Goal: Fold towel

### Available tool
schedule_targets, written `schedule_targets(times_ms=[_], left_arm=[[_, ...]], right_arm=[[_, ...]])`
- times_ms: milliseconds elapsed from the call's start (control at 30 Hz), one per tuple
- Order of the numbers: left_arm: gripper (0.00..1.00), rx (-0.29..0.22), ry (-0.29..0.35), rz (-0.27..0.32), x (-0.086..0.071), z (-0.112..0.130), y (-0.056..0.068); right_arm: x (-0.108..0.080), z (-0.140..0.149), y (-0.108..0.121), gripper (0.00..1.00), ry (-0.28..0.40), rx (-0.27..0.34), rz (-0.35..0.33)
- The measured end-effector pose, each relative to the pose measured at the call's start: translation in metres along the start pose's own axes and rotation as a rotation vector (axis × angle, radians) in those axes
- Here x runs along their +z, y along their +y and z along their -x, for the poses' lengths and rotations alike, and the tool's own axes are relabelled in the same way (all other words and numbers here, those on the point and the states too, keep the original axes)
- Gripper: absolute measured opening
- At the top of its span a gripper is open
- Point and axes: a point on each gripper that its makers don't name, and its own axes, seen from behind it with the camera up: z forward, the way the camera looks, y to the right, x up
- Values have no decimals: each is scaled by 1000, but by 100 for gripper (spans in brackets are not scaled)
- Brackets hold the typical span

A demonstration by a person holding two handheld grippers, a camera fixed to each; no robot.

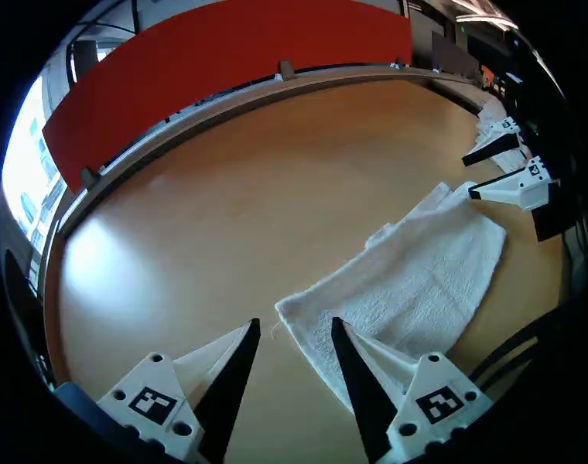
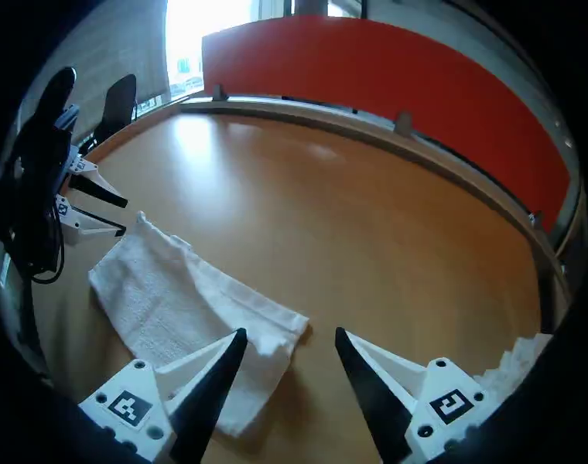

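A white towel (image 1: 418, 286) lies flat on the wooden table (image 1: 255, 201), folded into a long strip. My left gripper (image 1: 294, 321) is open at one short end, with a towel corner lying below the gap between its fingers. My right gripper (image 2: 290, 332) is open at the other short end of the towel (image 2: 178, 301), its left finger over the cloth. Each gripper shows across the towel in the other's view: the right gripper (image 1: 468, 178) open at the far end, and the left gripper (image 2: 125, 217) open at the far left, held by a dark-sleeved hand.
A red partition (image 1: 217, 62) stands along the table's far edge (image 2: 418, 85). More white cloth lies in a pile at the side of the table (image 2: 518, 359), also seen as white cloth (image 1: 495, 116) behind the right gripper. Dark chairs (image 2: 120, 100) stand by the window end.
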Motion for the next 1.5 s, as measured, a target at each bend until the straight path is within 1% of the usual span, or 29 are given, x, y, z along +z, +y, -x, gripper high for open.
schedule_targets(times_ms=[67, 133, 300, 567, 667, 800, 1067, 1500], left_arm=[[80, -6, -5, 2, -2, 2, 0], [95, -15, -10, 11, -3, 4, 1], [95, -41, -14, 27, -6, 7, 3], [95, -62, -12, 22, -14, 14, 4], [95, -77, -15, 18, -18, 18, 5], [95, -100, -22, 21, -23, 26, 9], [95, -122, -31, 11, -36, 43, 15], [95, -169, -48, 5, -56, 72, 33]], right_arm=[[0, -1, 1, 98, 5, 0, 5], [-1, -1, 0, 99, 7, -1, 7], [-3, -1, -4, 99, 7, -2, -1], [-9, 3, -11, 99, 6, -6, -14], [-13, 7, -14, 99, 5, -6, -17], [-19, 13, -19, 99, 4, -5, -24], [-32, 26, -29, 99, 1, 9, -27], [-51, 50, -45, 99, -4, 36, -31]])
